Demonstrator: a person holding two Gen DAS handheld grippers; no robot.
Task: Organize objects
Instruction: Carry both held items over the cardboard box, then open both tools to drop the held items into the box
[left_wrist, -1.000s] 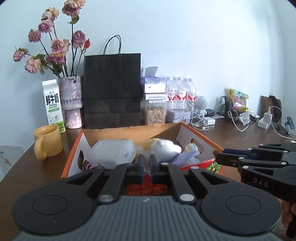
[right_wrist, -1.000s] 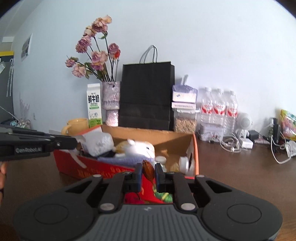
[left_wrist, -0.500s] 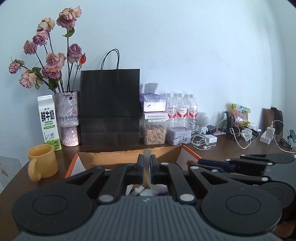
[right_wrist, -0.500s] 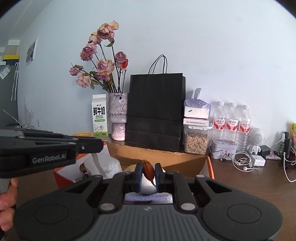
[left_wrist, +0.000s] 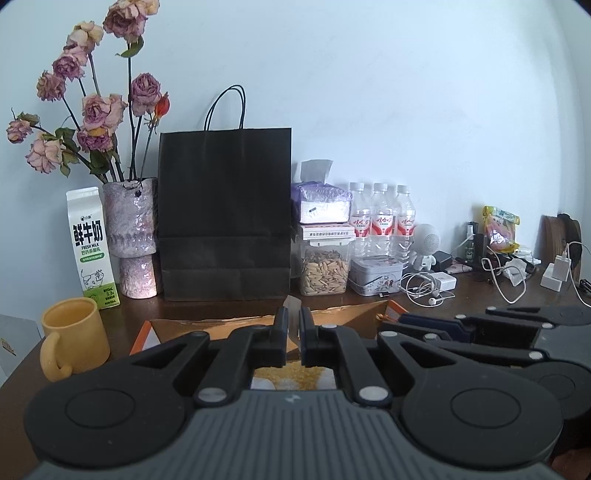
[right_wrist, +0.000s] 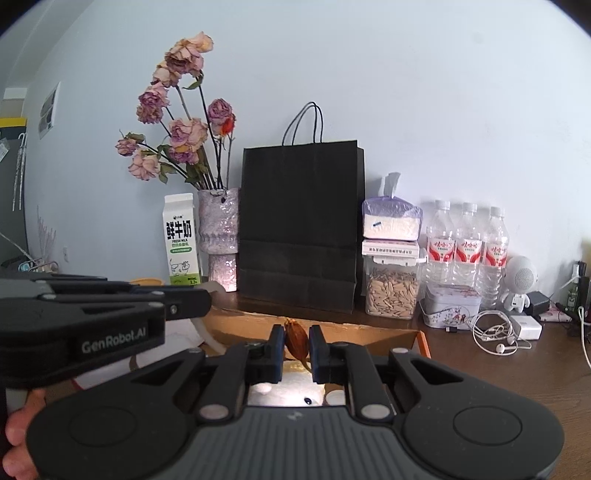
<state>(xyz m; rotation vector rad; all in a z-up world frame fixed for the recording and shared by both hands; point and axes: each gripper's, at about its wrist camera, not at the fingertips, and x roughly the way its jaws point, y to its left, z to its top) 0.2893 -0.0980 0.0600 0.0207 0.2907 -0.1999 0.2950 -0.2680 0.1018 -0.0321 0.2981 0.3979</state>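
Note:
An orange cardboard box (left_wrist: 343, 317) (right_wrist: 376, 334) sits on the dark wooden table, just below both grippers; its contents are mostly hidden behind the gripper bodies. My left gripper (left_wrist: 293, 322) is shut on a thin pale strip (left_wrist: 293, 308) that sticks up between its fingers. My right gripper (right_wrist: 296, 338) is shut on a small brown pod-shaped object (right_wrist: 295, 338). The right gripper also shows at the right of the left wrist view (left_wrist: 480, 332), and the left gripper at the left of the right wrist view (right_wrist: 110, 317).
Along the back wall stand a milk carton (left_wrist: 90, 245), a vase of dried roses (left_wrist: 133, 236), a black paper bag (left_wrist: 225, 214), a seed jar (left_wrist: 325, 266), three water bottles (left_wrist: 380, 221) and a tin (left_wrist: 375, 275). A yellow mug (left_wrist: 72, 338) stands left; cables and chargers (left_wrist: 428, 286) lie right.
Both grippers have come forward and over the box, so its contents dropped out of sight. Both stayed shut on what they hold.

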